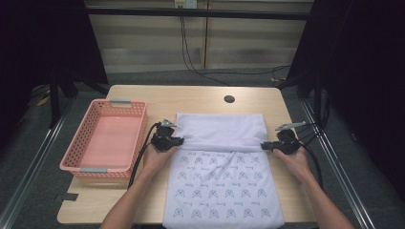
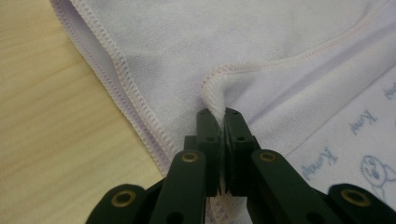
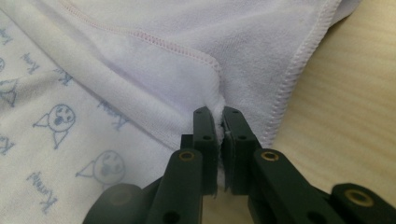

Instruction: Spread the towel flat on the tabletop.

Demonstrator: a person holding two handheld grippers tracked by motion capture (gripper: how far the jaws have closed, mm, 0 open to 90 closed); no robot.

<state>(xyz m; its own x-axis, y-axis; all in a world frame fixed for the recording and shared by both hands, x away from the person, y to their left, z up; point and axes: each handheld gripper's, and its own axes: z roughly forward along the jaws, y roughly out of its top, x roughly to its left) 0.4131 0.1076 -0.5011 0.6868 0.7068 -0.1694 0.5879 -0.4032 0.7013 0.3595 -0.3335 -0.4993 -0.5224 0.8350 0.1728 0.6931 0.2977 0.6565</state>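
A pale lilac towel point(image 1: 222, 179) printed with small blue figures lies on the wooden table point(image 1: 191, 98), its far part folded back toward me with the plain side up. My left gripper point(image 1: 180, 141) is shut on the folded hem at the towel's left edge; in the left gripper view the jaws pinch the stitched hem point(image 2: 215, 100) of the towel point(image 2: 261, 42). My right gripper point(image 1: 263, 146) is shut on the same hem at the right edge, and the right gripper view shows the towel point(image 3: 154, 60) nipped between its jaws point(image 3: 219, 114).
A pink plastic basket point(image 1: 138, 131) stands empty at the left of the table, close to my left hand. A round cable hole point(image 1: 229, 99) sits near the far edge. The towel's near end hangs over the table's front edge. Cables trail from both grippers.
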